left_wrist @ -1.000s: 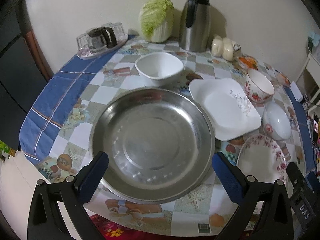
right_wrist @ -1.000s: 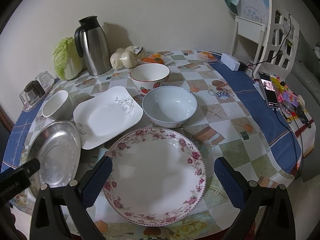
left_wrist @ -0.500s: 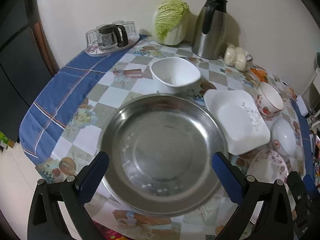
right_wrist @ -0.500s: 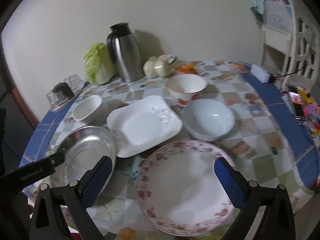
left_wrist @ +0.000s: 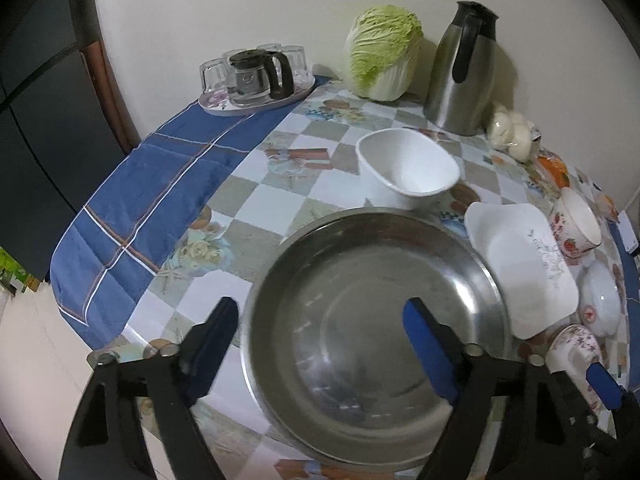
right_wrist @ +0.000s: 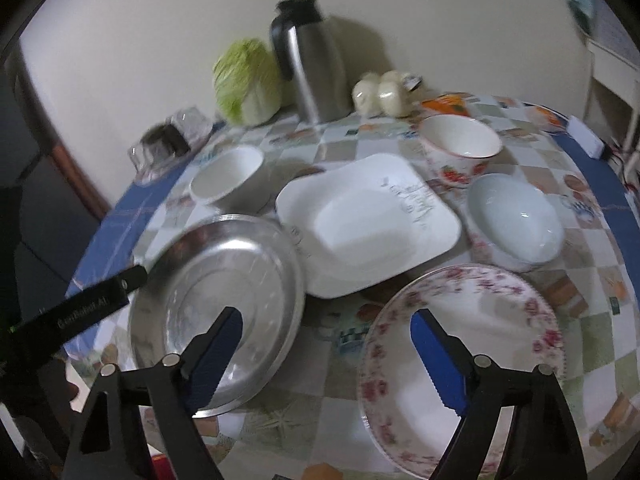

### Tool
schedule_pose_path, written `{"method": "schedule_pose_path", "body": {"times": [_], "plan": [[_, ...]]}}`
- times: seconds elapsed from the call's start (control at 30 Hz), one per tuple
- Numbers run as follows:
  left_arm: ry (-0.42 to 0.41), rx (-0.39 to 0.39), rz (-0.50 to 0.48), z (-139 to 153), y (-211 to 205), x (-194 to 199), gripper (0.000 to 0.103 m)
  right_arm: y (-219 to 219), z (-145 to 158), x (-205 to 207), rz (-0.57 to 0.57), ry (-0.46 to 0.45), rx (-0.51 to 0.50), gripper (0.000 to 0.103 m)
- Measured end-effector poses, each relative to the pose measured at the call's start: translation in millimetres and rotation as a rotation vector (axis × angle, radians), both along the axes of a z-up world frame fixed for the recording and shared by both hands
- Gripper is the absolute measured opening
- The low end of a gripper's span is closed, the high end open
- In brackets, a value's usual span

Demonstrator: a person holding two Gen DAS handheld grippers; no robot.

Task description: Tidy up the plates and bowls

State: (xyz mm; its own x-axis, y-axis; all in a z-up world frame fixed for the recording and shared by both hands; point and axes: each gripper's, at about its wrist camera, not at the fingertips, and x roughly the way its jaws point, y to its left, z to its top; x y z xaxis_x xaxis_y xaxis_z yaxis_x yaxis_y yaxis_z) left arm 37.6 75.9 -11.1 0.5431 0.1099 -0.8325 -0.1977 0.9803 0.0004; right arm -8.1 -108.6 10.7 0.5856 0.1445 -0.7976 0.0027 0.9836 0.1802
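Checked tablecloth [left_wrist: 276,184], cream wall [left_wrist: 224,8], steel pan [left_wrist: 376,332]

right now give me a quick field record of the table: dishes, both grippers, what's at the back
plates: steel plate, white square plate, floral plate
bowls: white bowl, strawberry bowl, pale bowl
left gripper: jaws just been closing, left rim of steel plate between them, not gripped
right gripper: jaws just been closing, left rim of floral plate between them, not gripped
back: cabbage, thermos

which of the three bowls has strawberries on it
The strawberry bowl, at the back near the buns. Red strawberries show on its outer wall; the small white bowl and the pale bowl show none.
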Motion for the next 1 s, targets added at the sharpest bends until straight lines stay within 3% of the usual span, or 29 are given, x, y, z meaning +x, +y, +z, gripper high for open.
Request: {"method": "schedule_pose_path", "body": {"times": [0.2, 0.27, 0.33, 0.47, 0.67, 0.73, 0.83, 1.0], "plan": [[0.064, -0.052, 0.022, -19.2, 21.5, 7.1, 0.064, 22.9, -19.8, 7.4, 0.047, 0.064, 0.002, 0.072], [0.089, -0.055, 0.032, -26.4, 26.9, 10.2, 0.062, 24.1, -28.1, 11.7, 0.039, 0.101, 0.016, 0.052], [0.111, -0.086, 0.033, -33.3, 33.6, 12.8, 0.057, 23.2, -38.3, 16.3, 0.027, 0.139, 0.05, 0.042], [0.139, -0.166, 0.057, -45.0, 47.8, 16.4, 0.049, 21.8, -49.3, 21.7, 0.001, 0.181, 0.082, 0.035], [0.141, -0.127, 0.062, -46.9, 48.9, 20.3, 0.043, 22.5, -59.3, 29.2, -0.007, 0.219, 0.116, 0.019], [0.147, -0.124, 0.081, -47.9, 54.0, 20.8, 0.033, 23.5, -62.6, 30.9, -0.004, 0.232, 0.116, 0.015], [0.139, -0.194, 0.12, -49.5, 69.5, 18.6, 0.027, 24.9, -64.9, 32.6, -0.004, 0.24, 0.117, 0.015], [0.209, -0.262, 0.155, -68.5, 80.9, 19.8, 0.019, 26.0, -66.6, 33.8, -0.003, 0.249, 0.119, 0.015]]}}
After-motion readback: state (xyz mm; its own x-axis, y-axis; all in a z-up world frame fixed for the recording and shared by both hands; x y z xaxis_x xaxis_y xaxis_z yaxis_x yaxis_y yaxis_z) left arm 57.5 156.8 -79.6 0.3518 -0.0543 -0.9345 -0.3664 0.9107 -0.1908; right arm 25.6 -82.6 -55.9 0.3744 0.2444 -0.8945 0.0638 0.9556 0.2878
